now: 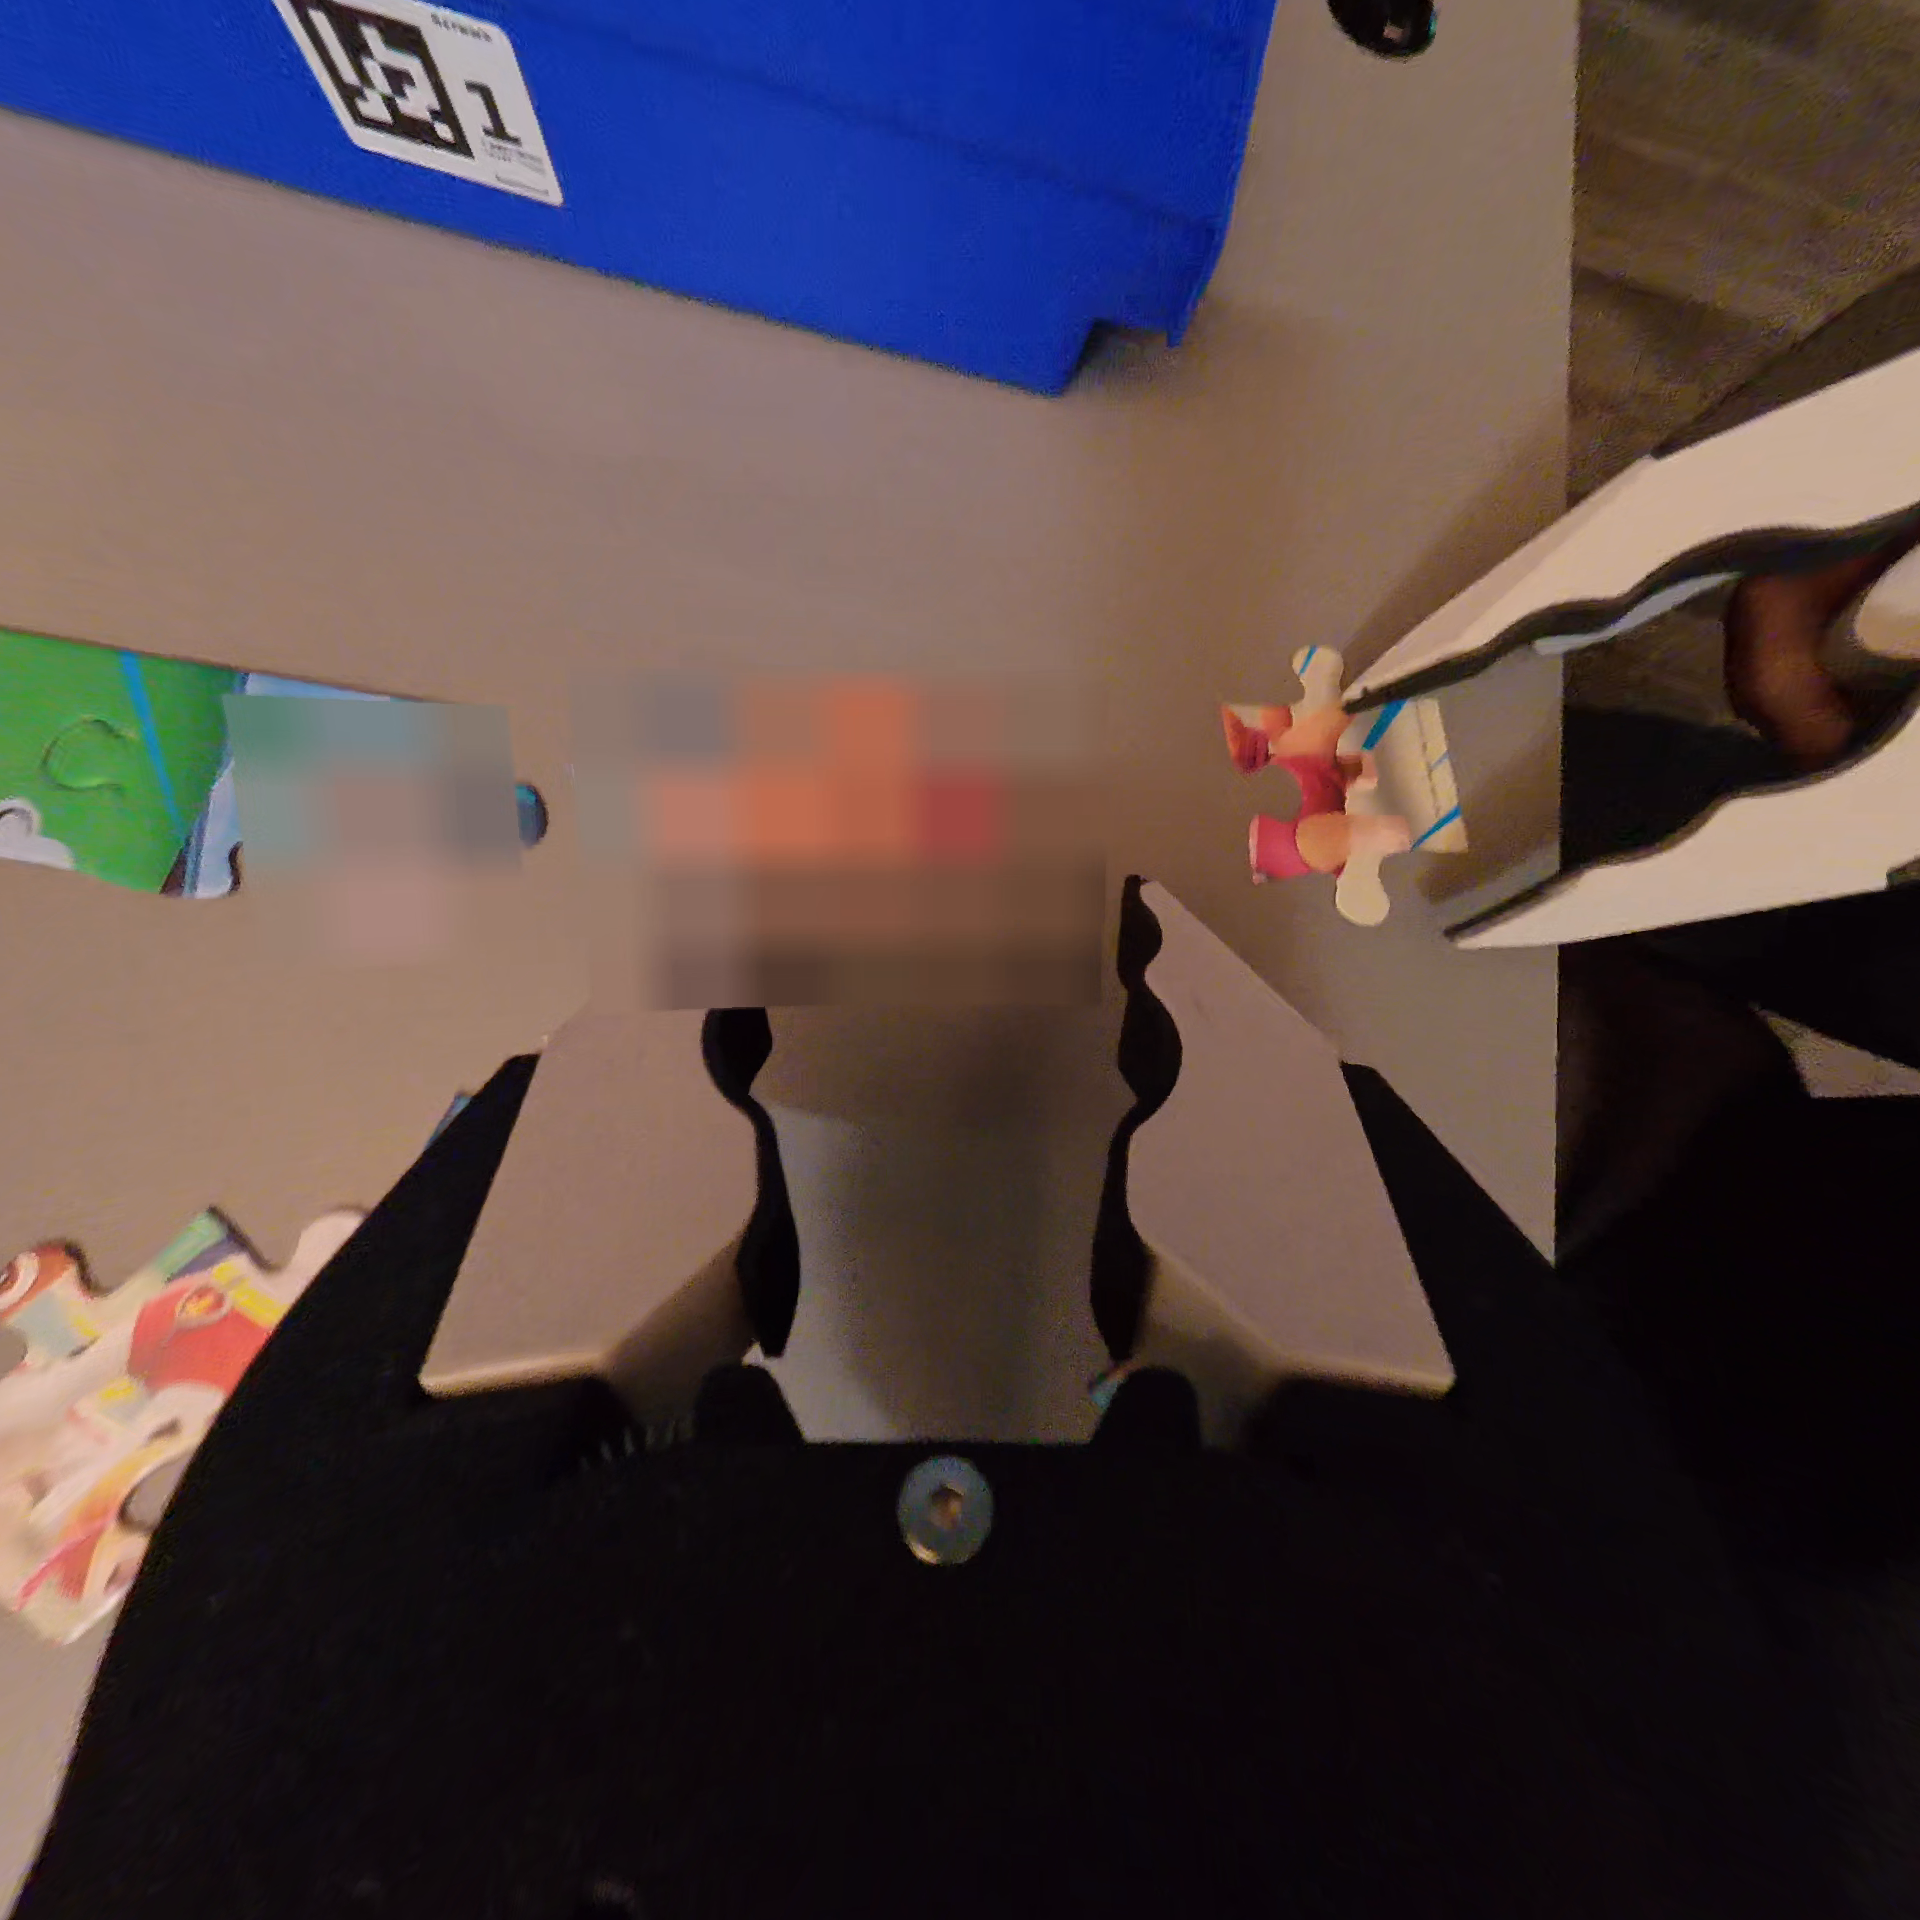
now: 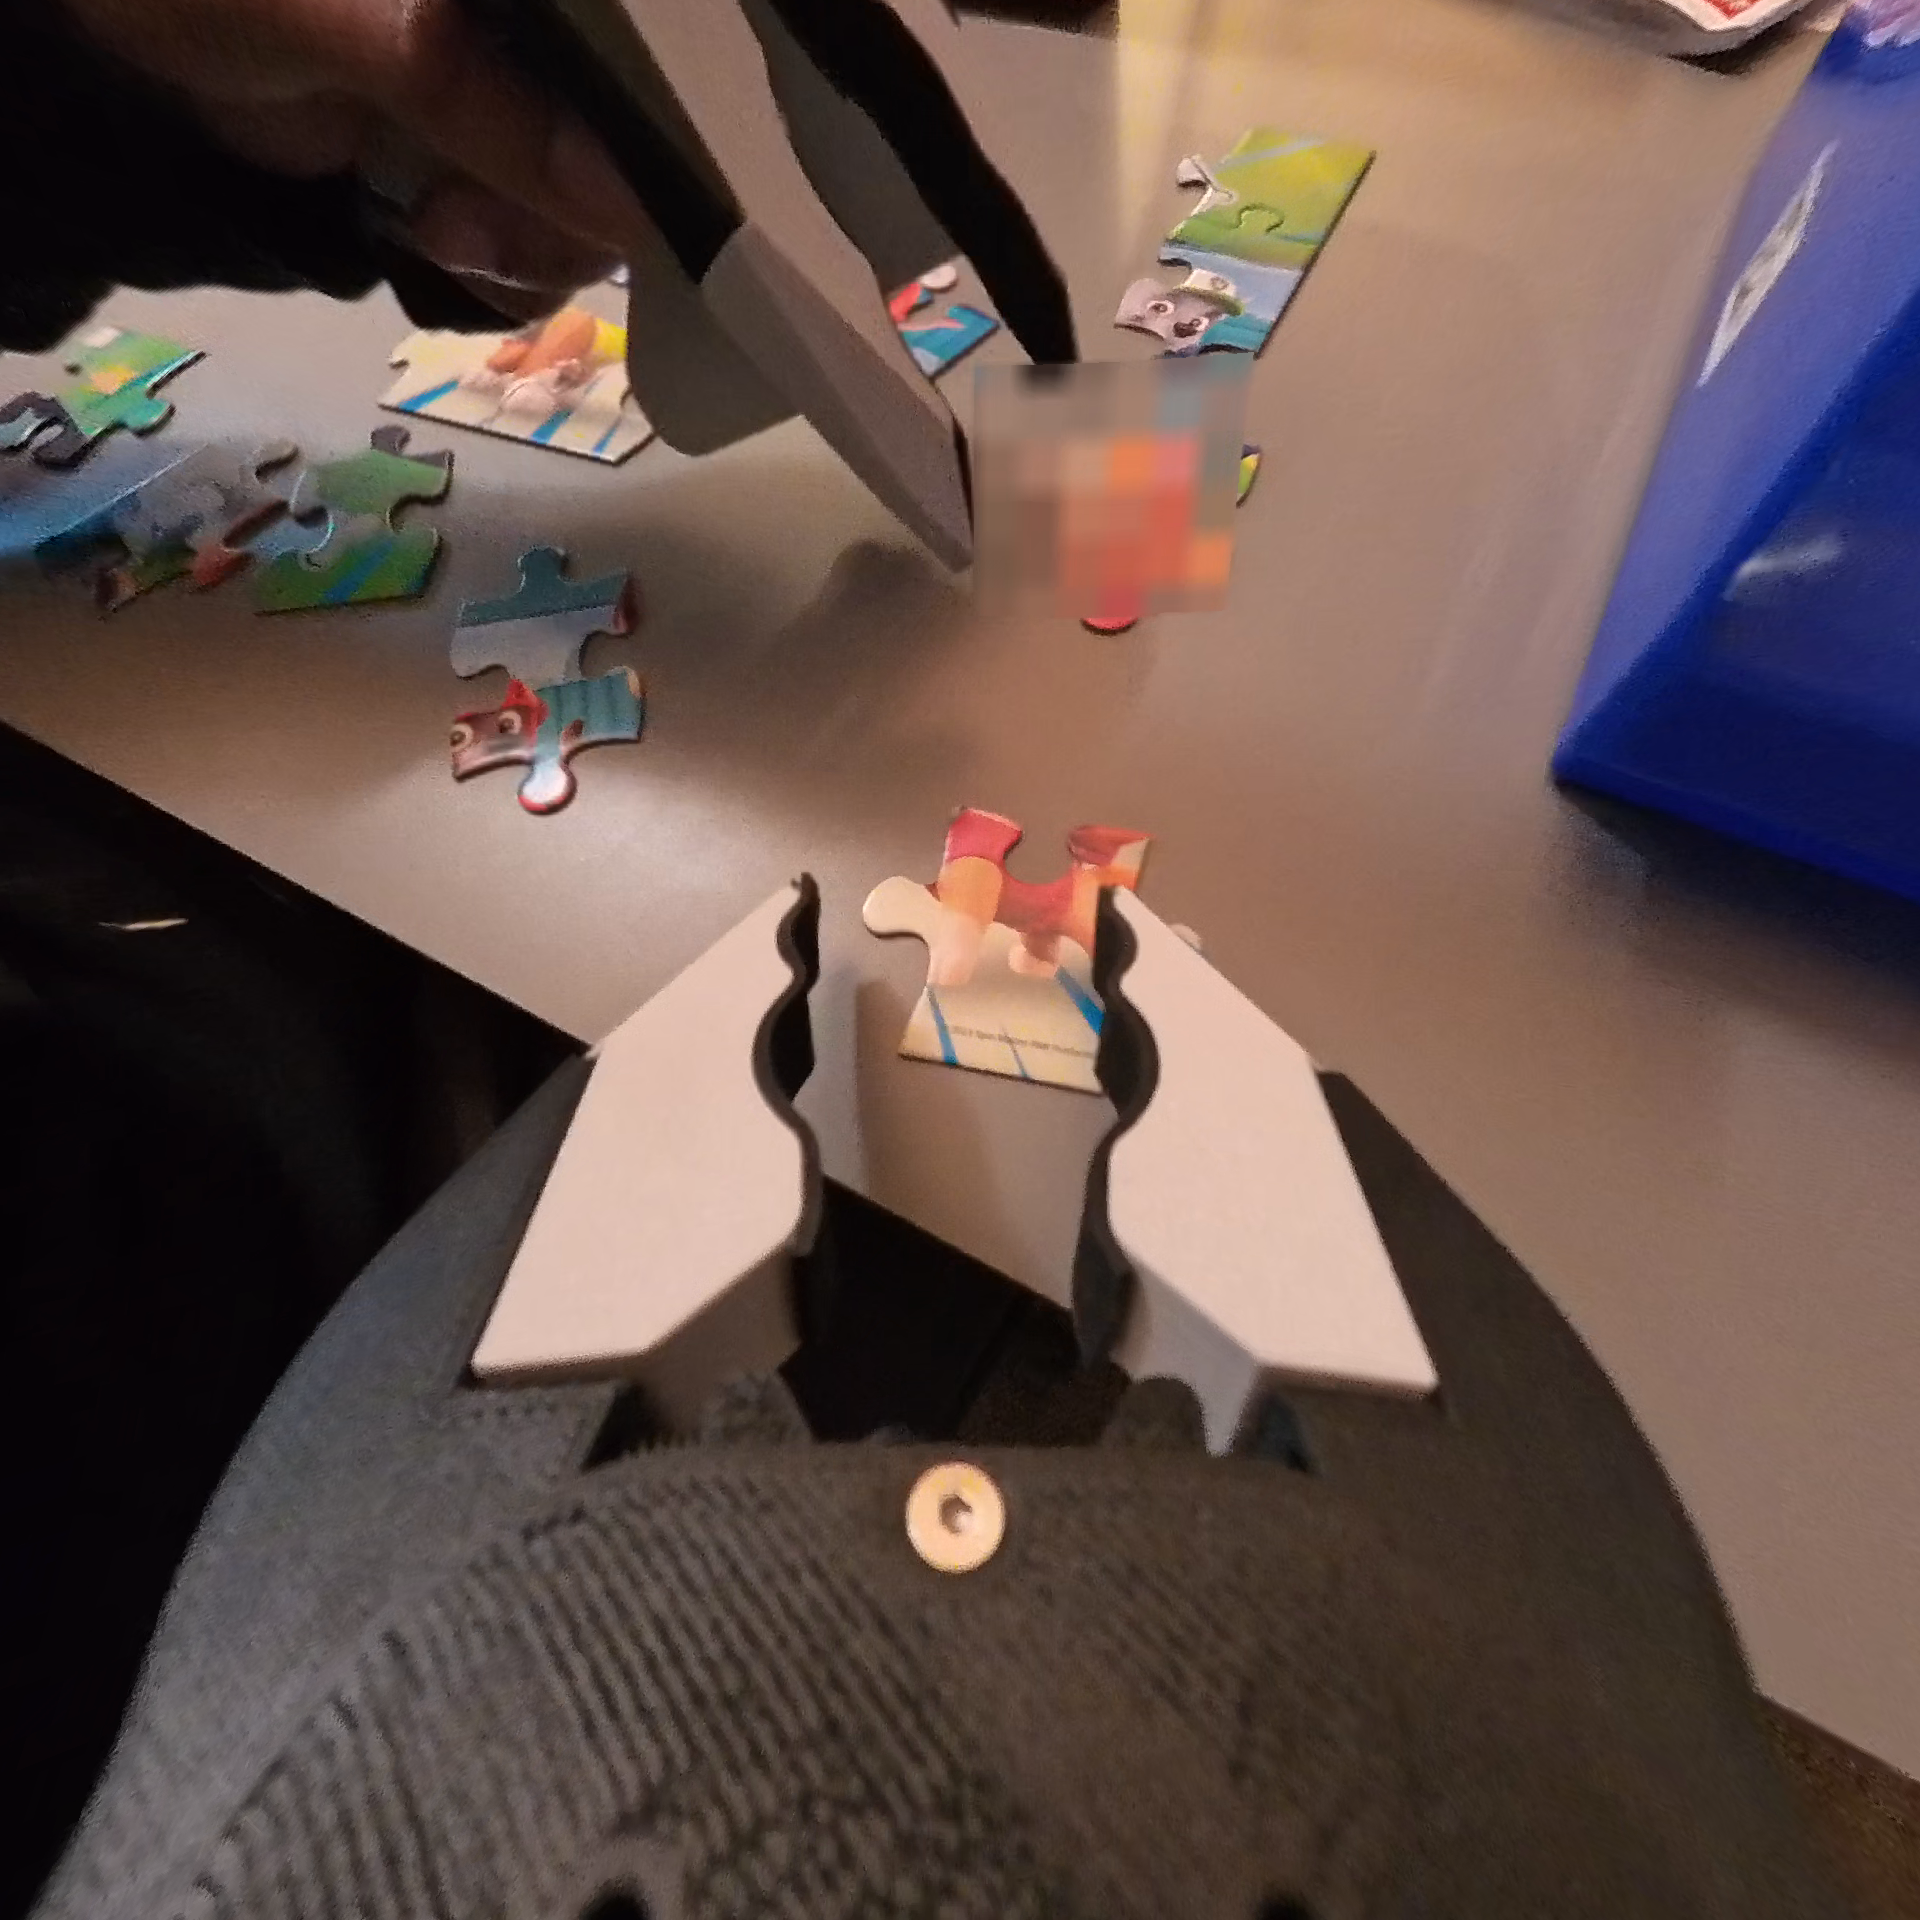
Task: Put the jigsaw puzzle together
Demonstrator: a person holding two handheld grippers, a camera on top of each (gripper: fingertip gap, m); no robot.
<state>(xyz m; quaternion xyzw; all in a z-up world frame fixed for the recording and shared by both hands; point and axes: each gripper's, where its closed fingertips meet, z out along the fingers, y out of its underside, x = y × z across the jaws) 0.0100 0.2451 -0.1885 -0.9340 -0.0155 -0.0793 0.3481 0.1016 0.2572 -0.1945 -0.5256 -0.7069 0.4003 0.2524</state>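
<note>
Two tongs work over a grey tabletop (image 2: 1351, 675) strewn with jigsaw pieces. The right tongs (image 2: 961, 914) stand spread apart around one red-and-white puzzle piece (image 2: 1023, 935) that lies flat near the tabletop's edge; one finger (image 2: 1174, 997) overlaps the piece's side, while a clear gap separates the piece from the other finger, so nothing is gripped. The left wrist view shows the same piece (image 1: 1340, 790) between those two white fingers. The left tongs (image 1: 935, 987) are released too, spread wide with bare tabletop between them, hovering just short of a piece hidden under a mosaic patch; their left fingertip is covered by that patch. In the right wrist view the left tongs (image 2: 997, 457) come down from above, near the patched spot. One blue bin (image 1: 831, 187) carrying a white sticker (image 1: 426, 94) with a black square code sits at the far side of the tabletop. Counting loose pieces in the right wrist view: one teal-and-red piece (image 2: 551, 686), one green piece (image 2: 353, 530), one white-and-orange joined section (image 2: 520, 395), one green-and-blue joined strip (image 2: 1236, 249), and a blurred cluster at the left edge (image 2: 94, 468) whose count I cannot tell.
</note>
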